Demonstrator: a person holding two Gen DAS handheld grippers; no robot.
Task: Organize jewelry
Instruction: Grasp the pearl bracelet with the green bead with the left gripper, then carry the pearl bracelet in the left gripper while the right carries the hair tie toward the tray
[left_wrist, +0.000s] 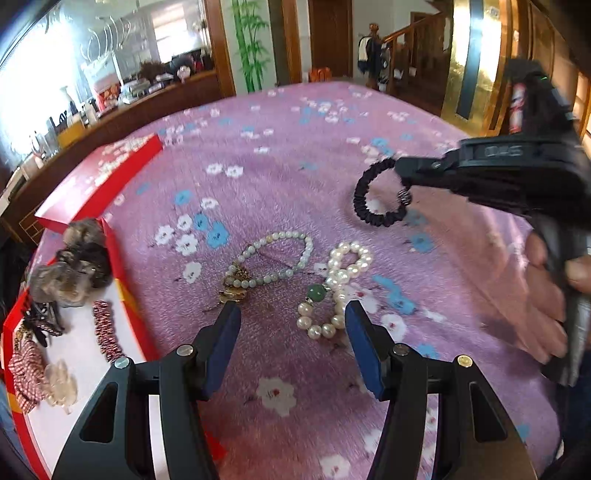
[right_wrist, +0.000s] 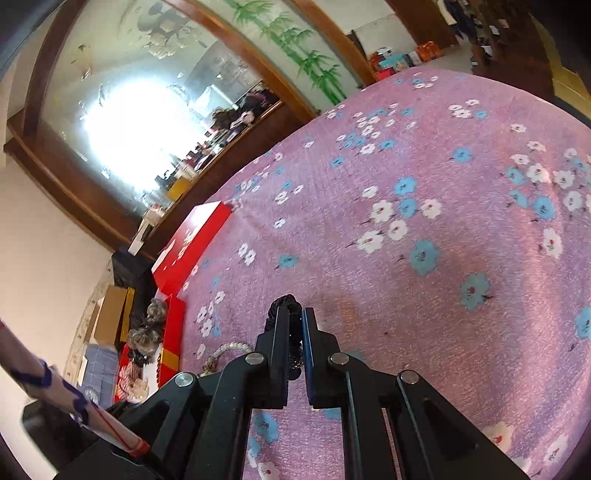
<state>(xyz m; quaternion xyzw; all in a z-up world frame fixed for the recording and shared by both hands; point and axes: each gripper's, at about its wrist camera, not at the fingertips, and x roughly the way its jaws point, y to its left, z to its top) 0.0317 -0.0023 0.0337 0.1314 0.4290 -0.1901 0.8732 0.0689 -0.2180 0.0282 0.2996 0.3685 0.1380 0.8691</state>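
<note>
The left gripper (left_wrist: 291, 317) hangs over the pink flowered bedspread (left_wrist: 295, 155) with its blue-padded fingers (left_wrist: 221, 347) spread and nothing between them. Just past the tips, at twelve o'clock, lie two strands: a white pearl bracelet with a green bead (left_wrist: 338, 284), touching the right pad, and a pale green bead bracelet with a gold tassel (left_wrist: 269, 258) beside it at eleven o'clock. At nine o'clock sits the open red box with a white floor (left_wrist: 88, 354), holding scrunchies and furry hair ties. Farther out at two o'clock, the right gripper (left_wrist: 404, 173), held by a hand (left_wrist: 543, 295), pinches a black fabric scrunchie with a metal bead (left_wrist: 373, 199), lifted clear of the bedspread. The right wrist view shows those pads pressed together on it.
</note>
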